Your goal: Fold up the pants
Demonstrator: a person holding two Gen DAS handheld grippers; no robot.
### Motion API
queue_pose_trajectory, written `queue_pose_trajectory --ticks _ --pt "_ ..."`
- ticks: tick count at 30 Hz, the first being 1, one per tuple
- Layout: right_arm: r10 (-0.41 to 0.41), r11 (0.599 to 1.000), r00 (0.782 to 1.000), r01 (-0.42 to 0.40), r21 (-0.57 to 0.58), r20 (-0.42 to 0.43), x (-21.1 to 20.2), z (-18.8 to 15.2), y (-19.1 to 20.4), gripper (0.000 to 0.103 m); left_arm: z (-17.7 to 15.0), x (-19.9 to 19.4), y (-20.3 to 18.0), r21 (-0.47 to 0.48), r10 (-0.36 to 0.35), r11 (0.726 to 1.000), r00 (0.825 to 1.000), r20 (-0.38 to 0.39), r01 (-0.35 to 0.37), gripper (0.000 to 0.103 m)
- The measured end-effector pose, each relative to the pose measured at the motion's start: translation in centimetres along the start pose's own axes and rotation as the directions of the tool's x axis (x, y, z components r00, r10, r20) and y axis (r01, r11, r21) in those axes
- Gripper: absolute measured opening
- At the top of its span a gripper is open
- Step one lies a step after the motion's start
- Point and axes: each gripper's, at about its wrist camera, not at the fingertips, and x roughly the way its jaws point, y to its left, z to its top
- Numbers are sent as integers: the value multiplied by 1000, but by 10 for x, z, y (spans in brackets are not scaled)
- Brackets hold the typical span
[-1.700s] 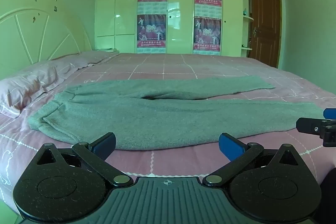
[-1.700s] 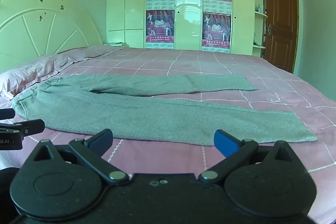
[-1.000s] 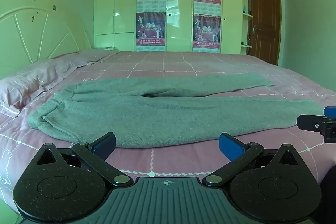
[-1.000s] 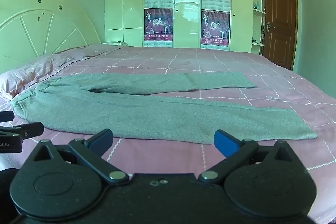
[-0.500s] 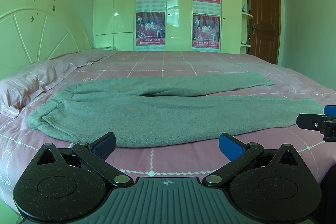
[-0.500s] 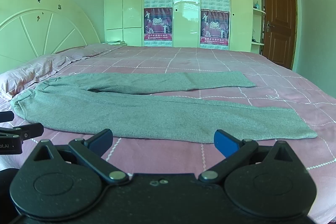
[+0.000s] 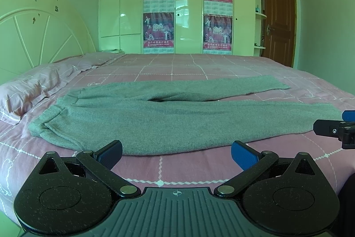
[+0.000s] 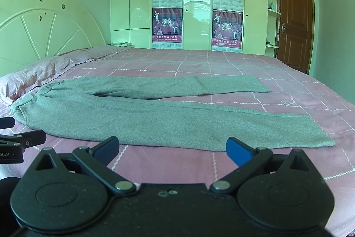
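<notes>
While the grey sweatpants (image 7: 168,117) lie flat across the middle of both frames, neither tool touches them. They rest on the pink checked bedsheet (image 7: 182,66), waistband toward the pillow (image 7: 33,86) at the left edge, both legs running toward the right. The legs diverge slightly, the far leg (image 8: 177,86) in mid frame and the near leg (image 8: 155,121) below it, so no fold is made yet.

At the bottom centre of the left wrist view, the left gripper (image 7: 176,152) has its jaws spread wide, nothing between them, just short of the near hem of the seat area. In the right wrist view, the right gripper (image 8: 172,149) is likewise wide and empty, placed before the lower part of the near leg. Each tool shows at the edge of the other's view, so they stand side by side along the near edge.

This spacing probably prepares a two-point pinch on the near leg, one tool near the waistband and one toward the cuff (image 8: 319,137), to carry it over the far leg evenly.
</notes>
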Motion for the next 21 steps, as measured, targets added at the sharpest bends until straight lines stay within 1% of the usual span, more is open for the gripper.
queue_pose_trajectory --ticks 21 --pt "-2 1000 1000 2 0 -2 1 0 0 97 0 1 -1 3 1 1000 1000 -1 -1 103"
